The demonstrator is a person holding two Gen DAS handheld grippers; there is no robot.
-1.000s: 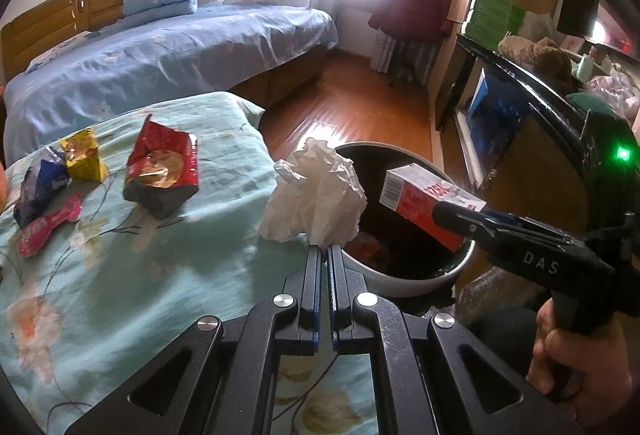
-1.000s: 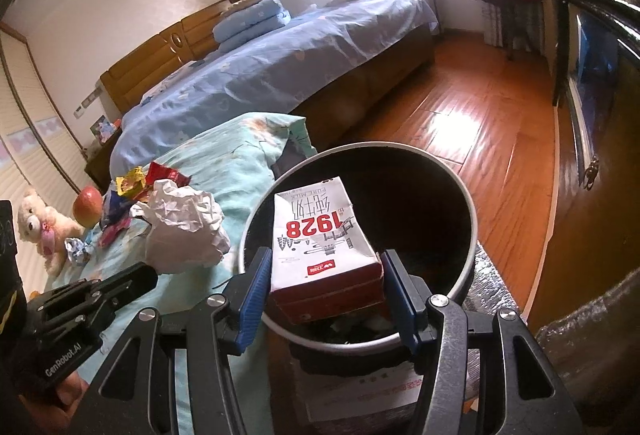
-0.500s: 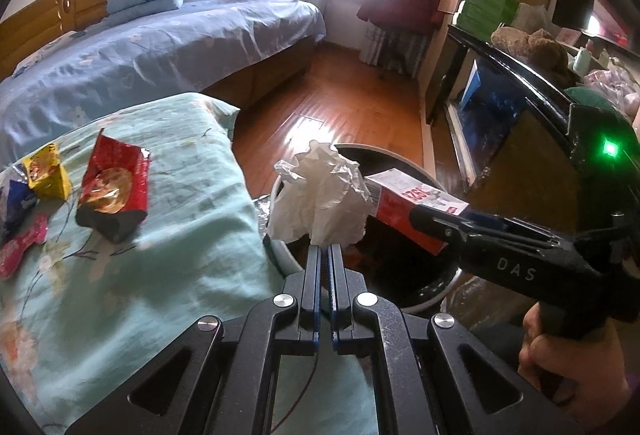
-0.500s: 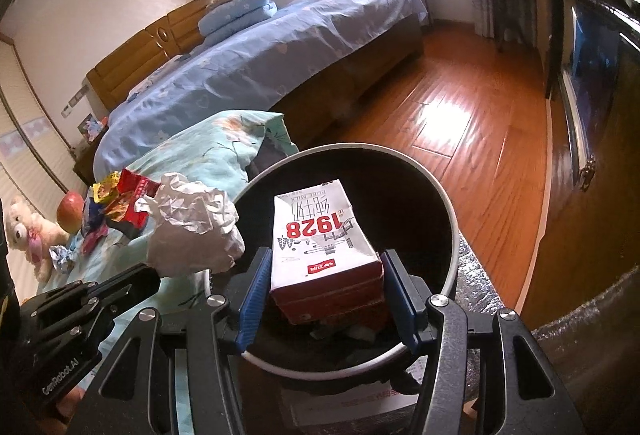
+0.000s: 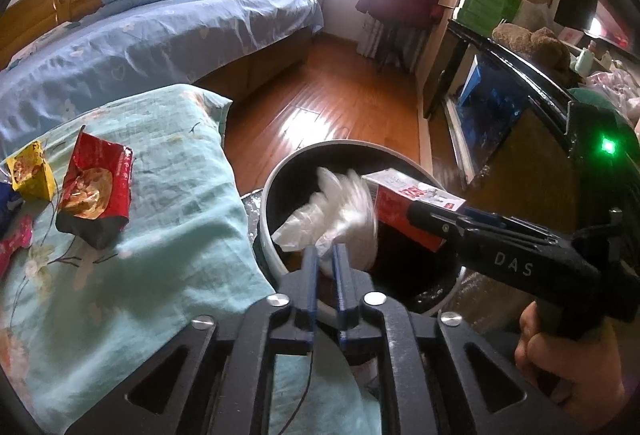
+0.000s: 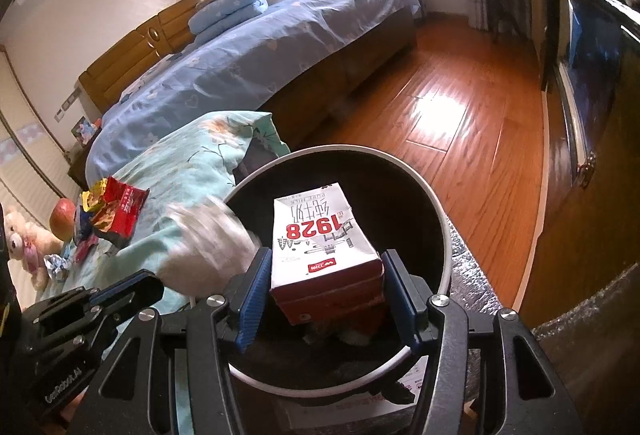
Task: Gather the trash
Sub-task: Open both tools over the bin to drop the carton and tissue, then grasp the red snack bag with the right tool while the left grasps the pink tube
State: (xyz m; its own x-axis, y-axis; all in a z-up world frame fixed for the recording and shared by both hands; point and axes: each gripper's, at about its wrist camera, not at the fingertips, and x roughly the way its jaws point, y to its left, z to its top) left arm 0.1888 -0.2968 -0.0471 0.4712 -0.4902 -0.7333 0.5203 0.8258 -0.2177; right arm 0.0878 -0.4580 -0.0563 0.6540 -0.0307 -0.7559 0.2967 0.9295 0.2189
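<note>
Tissue between parted left claw

Crumpled white tissue wad blurred over the round black bin, at its near-left rim. Red-and-white "1928" milk carton tilted above bin centre. Red snack wrapper and yellow wrapper lie torn on the teal quilt.

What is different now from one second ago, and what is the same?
The left tongs carried the crumpled tissue from the bed edge to over the bin; their jaws have just been opening, and the blurred tissue is dropping. The right tongs hold the milk carton over the bin as before.
</note>
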